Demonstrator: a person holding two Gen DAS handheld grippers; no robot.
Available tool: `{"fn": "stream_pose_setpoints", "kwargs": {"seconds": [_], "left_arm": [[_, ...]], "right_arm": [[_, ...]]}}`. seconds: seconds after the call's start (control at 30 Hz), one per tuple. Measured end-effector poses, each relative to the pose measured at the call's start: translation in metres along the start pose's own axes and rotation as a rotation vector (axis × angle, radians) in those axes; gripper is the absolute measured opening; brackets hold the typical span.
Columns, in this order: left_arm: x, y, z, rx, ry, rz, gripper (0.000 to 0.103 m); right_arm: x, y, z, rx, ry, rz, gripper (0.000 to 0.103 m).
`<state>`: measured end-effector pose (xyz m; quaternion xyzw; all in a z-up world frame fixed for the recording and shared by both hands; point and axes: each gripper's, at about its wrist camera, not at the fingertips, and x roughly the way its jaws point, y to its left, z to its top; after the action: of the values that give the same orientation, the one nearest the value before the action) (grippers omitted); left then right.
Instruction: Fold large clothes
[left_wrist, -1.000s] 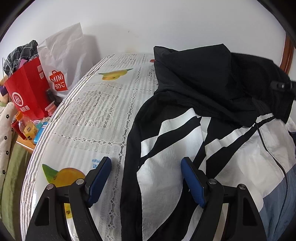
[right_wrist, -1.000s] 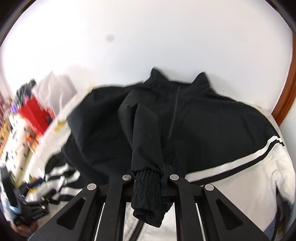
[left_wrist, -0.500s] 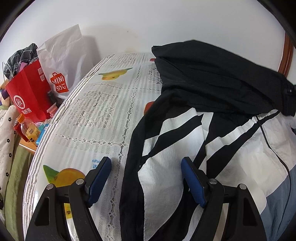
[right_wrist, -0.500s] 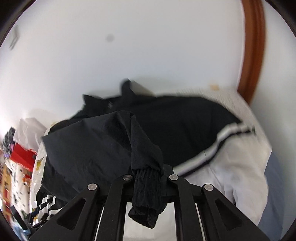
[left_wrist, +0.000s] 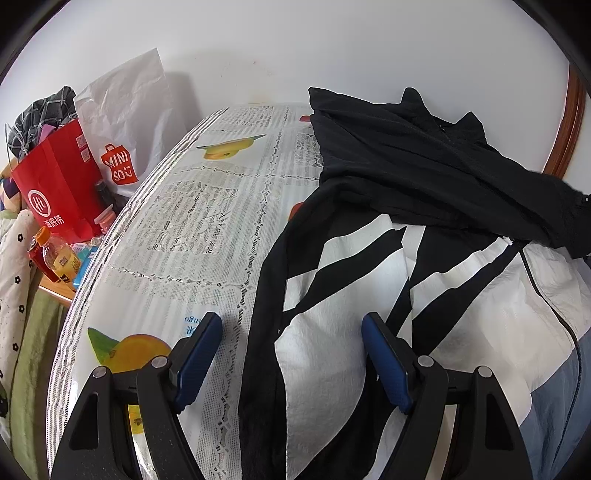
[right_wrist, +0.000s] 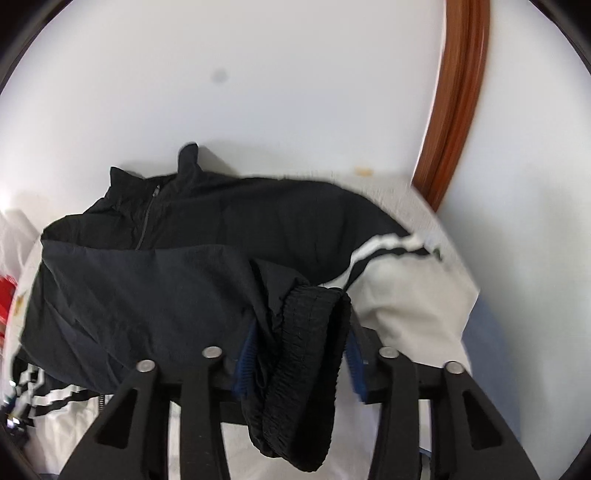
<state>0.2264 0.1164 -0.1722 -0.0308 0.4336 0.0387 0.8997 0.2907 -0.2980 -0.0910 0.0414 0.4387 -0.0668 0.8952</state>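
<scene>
Right gripper (right_wrist: 299, 362) opening around ribbed cuff (right_wrist: 306, 354) (sleeve laid across jacket (left_wrist: 369, 295) on table (left_wrist: 207, 229)); could snag, dragging fold loose. Left gripper (left_wrist: 291, 362) spread, empty.

Jacket (left_wrist: 424, 192) hem beyond the lower edge; ribbed cuff (right_wrist: 306, 350) over the right jaws' pads.

Off to my left, a red paper bag (left_wrist: 55, 184) is standing beside the table, with a white Miniso bag (left_wrist: 125, 122) leaning just behind it against the wall. A checked cloth (left_wrist: 40, 114) is poking out of the red one. An orange-capped drink bottle (left_wrist: 55, 254) is sitting below them. The lace tablecloth (left_wrist: 207, 221) is showing printed fruit. A brown wooden frame (right_wrist: 458, 92) is curving up the wall.
</scene>
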Motion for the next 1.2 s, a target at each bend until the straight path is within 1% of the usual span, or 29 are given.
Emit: {"fn": "stream_pose_setpoints", "kwargs": {"seconds": [0.03,0.07,0.1,0.17,0.2,0.27,0.33,0.4,0.47,0.53,0.63,0.67,0.7,0.8,0.93,1.0,1.13,1.2], "left_arm": [[0.0,0.0,0.0,-0.001,0.001,0.0,0.076],[-0.001,0.001,-0.001,-0.003,0.001,-0.001,0.077],[-0.002,0.001,-0.001,-0.004,0.001,-0.001,0.077],[-0.003,0.001,-0.002,-0.003,-0.001,0.0,0.076],[-0.003,0.0,-0.003,-0.003,-0.001,0.001,0.076],[-0.003,0.0,-0.003,-0.004,0.0,0.001,0.076],[-0.004,0.0,-0.004,-0.001,0.004,-0.001,0.076],[-0.006,0.0,-0.004,0.0,0.014,-0.007,0.076],[-0.01,0.0,-0.002,-0.003,0.021,-0.019,0.076],[-0.019,-0.001,0.002,0.005,0.012,-0.024,0.076],[-0.034,-0.007,0.007,0.032,-0.018,-0.027,0.076],[-0.039,-0.009,0.008,0.036,-0.029,-0.025,0.076],[-0.043,-0.011,0.01,0.039,-0.037,-0.028,0.076],[-0.052,-0.016,0.01,0.04,-0.044,-0.041,0.076],[-0.056,-0.022,0.007,0.037,-0.029,-0.065,0.076],[-0.055,-0.026,0.006,0.038,-0.022,-0.067,0.076],[-0.055,-0.032,0.005,0.036,-0.008,-0.063,0.076],[-0.055,-0.033,0.005,0.031,-0.006,-0.058,0.076]], "right_arm": [[0.0,0.004,-0.003,-0.02,-0.009,0.003,0.056],[0.002,0.0,-0.003,-0.036,-0.01,-0.001,0.058],[0.007,0.001,-0.004,-0.057,-0.005,-0.035,0.058],[0.019,-0.006,-0.014,-0.058,0.022,-0.152,0.058],[0.026,-0.011,-0.017,-0.044,0.041,-0.163,0.058],[0.039,-0.02,-0.024,-0.027,0.096,-0.141,0.058],[0.043,-0.026,-0.032,-0.031,0.132,-0.155,0.056],[0.031,-0.027,-0.034,-0.026,0.103,-0.143,0.056],[0.004,-0.032,-0.034,0.001,0.042,-0.106,0.058],[-0.024,-0.041,-0.037,0.028,-0.013,-0.082,0.059],[-0.057,-0.06,-0.047,0.049,-0.059,-0.107,0.067],[-0.064,-0.068,-0.051,0.054,-0.066,-0.12,0.072],[-0.071,-0.075,-0.058,0.059,-0.071,-0.133,0.077],[-0.082,-0.109,-0.087,0.076,-0.057,-0.183,0.079],[-0.086,-0.16,-0.137,0.111,0.03,-0.253,0.079],[-0.088,-0.181,-0.161,0.143,0.056,-0.254,0.079],[-0.086,-0.208,-0.2,0.2,0.098,-0.247,0.079],[-0.087,-0.217,-0.213,0.223,0.096,-0.233,0.079]]}}
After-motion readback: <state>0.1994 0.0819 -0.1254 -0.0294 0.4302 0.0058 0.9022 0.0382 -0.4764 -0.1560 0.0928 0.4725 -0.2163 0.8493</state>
